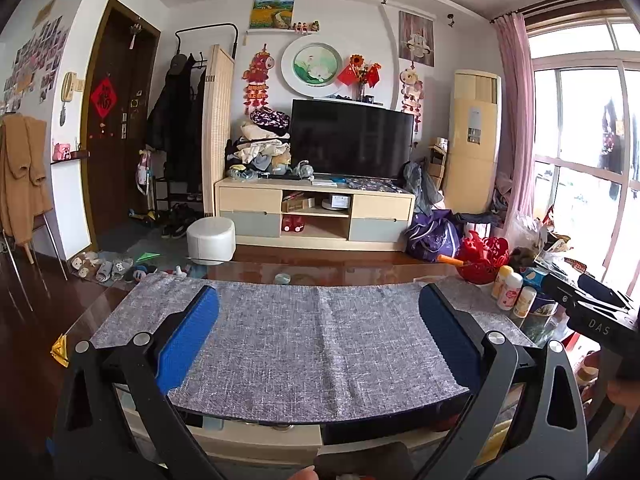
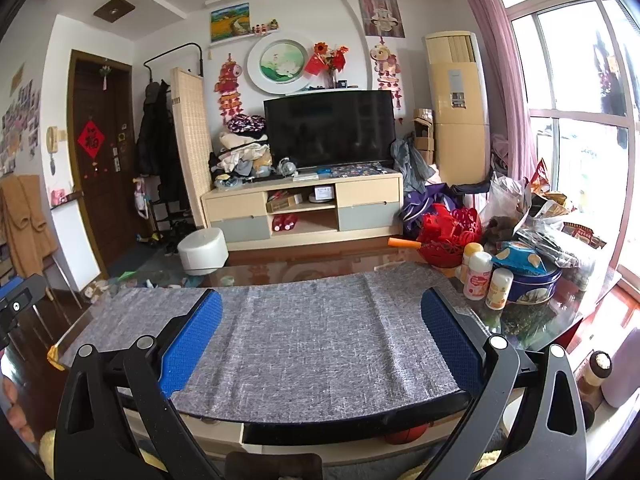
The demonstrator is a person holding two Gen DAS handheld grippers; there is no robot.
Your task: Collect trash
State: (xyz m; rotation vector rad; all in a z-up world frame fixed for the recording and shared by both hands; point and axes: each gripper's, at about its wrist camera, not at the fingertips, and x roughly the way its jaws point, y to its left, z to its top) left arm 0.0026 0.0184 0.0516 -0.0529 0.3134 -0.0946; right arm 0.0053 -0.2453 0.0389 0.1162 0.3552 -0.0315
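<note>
Clearly both tools are empty: the left gripper (image 1: 318, 332) and the right gripper (image 2: 322, 330) each hold their blue fingers wide apart above the gray mat (image 2: 312, 332), with nothing between them. Straight ahead of either one the mat is bare cloth, so no trash lies in the line of the fingers.

What looks most like trash is the heap of crinkled wrappers and bags (image 2: 540, 208), which sits ahead and well off to the right of the right gripper, beyond the small white bottles (image 2: 478, 274) and the blue tin (image 2: 534, 284). From the left gripper the same heap (image 1: 536, 236) lies even farther to the right, at the edge of its view, with the right tool's black body in between. So the right hand is the nearer one, by my reading.

The heap has no single clear long axis; it is a loose pile, and which piece counts as trash cannot be told from here. A reach would likely swing right and forward, past the bottles.
</note>
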